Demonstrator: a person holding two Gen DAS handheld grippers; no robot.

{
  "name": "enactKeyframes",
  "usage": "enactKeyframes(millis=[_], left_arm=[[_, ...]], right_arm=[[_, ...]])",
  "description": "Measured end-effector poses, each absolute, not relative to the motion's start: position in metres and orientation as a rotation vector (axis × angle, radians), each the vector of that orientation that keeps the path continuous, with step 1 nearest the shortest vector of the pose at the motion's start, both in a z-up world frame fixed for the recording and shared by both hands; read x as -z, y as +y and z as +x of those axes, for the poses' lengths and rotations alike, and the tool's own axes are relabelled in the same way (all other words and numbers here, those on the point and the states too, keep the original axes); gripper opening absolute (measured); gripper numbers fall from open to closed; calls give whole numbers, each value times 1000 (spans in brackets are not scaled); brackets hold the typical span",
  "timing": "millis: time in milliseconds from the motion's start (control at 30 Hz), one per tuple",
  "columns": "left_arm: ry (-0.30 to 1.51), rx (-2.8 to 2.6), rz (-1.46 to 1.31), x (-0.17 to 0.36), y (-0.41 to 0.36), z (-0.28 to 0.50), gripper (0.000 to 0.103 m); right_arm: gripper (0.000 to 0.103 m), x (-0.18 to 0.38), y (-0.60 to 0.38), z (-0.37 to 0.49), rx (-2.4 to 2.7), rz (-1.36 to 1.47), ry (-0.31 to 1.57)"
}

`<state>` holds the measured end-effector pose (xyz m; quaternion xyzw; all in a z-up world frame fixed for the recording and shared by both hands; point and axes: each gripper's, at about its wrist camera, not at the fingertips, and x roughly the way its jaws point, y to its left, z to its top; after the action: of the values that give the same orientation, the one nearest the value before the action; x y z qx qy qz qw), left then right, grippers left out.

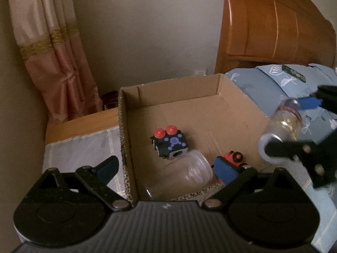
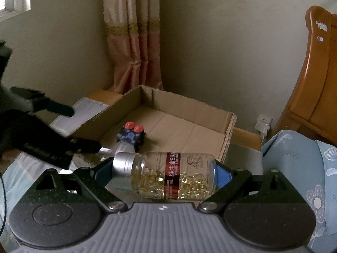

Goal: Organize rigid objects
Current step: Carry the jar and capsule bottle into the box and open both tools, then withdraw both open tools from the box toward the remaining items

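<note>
Capsule bottle on its way to the box, three things already inside

The right gripper (image 2: 164, 174) is clamped end to end on the capsule bottle (image 2: 174, 175), one pad on the silver cap and one on the base, and it holds the bottle on its side just outside the near corner of the cardboard box (image 2: 228, 132). The left gripper (image 1: 166, 168) has its jaws wide apart and holds nothing, above the near wall of the box. Inside the box lie the black toy cube (image 1: 169, 145), a clear empty bottle (image 1: 185, 174) and a small red toy (image 1: 233, 158). The capsule bottle is, I judge, still to be put in.
</note>
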<state>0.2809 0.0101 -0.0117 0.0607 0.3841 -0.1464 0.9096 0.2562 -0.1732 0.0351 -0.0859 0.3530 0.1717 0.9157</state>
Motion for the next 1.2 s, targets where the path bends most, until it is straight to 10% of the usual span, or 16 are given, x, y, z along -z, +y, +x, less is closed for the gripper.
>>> enactKeyframes(millis=[1200], left_arm=[[762, 134, -36, 20, 29, 163, 97]], right_arm=[[103, 3, -169, 157, -15, -82, 679]])
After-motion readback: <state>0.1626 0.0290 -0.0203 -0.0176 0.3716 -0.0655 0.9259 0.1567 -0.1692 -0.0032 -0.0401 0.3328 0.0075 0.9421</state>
